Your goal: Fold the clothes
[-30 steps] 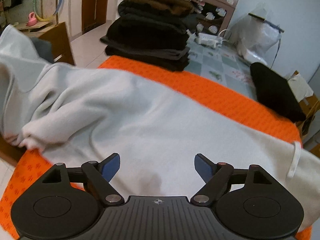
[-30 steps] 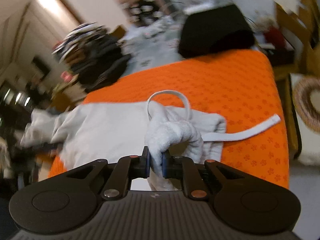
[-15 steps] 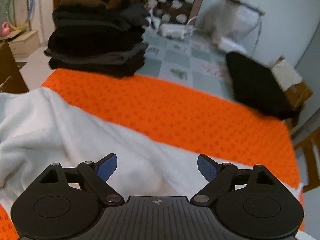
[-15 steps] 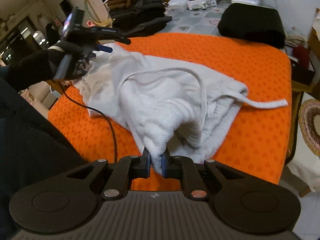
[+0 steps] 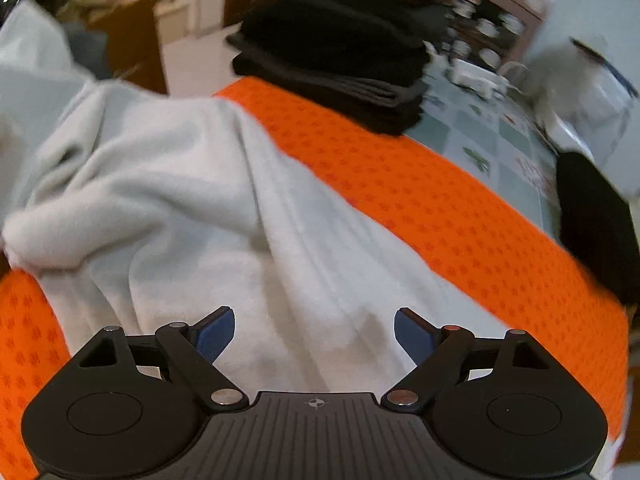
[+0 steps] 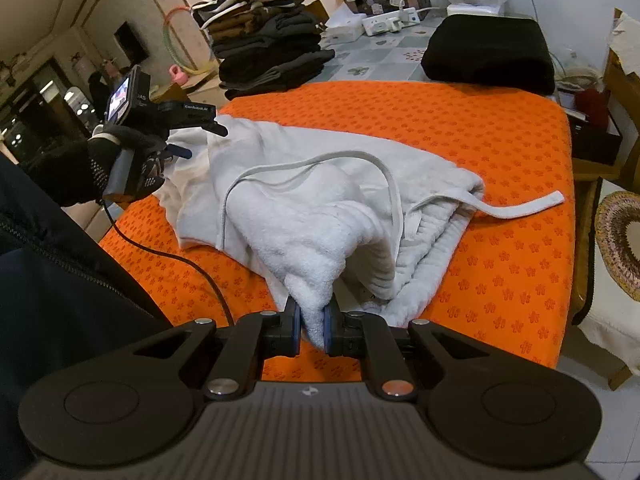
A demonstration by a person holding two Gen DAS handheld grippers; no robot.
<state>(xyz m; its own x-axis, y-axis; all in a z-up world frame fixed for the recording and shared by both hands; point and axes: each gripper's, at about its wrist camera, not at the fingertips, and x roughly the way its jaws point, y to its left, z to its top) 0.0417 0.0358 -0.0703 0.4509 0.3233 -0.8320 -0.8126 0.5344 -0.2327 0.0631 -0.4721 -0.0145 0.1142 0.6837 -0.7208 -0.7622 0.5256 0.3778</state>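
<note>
On the orange mat (image 6: pixel 460 128) we pinch a corner of the white garment (image 6: pixel 320 200) tight in our right gripper (image 6: pixel 311 322). Our left gripper (image 5: pixel 314 330) hovers over it, jaws wide and empty.

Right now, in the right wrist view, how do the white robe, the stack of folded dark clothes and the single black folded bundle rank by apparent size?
1. White robe, though nearness enlarges it.
2. and 3. Stack of folded clothes and black bundle look alike; no ranking.
</note>
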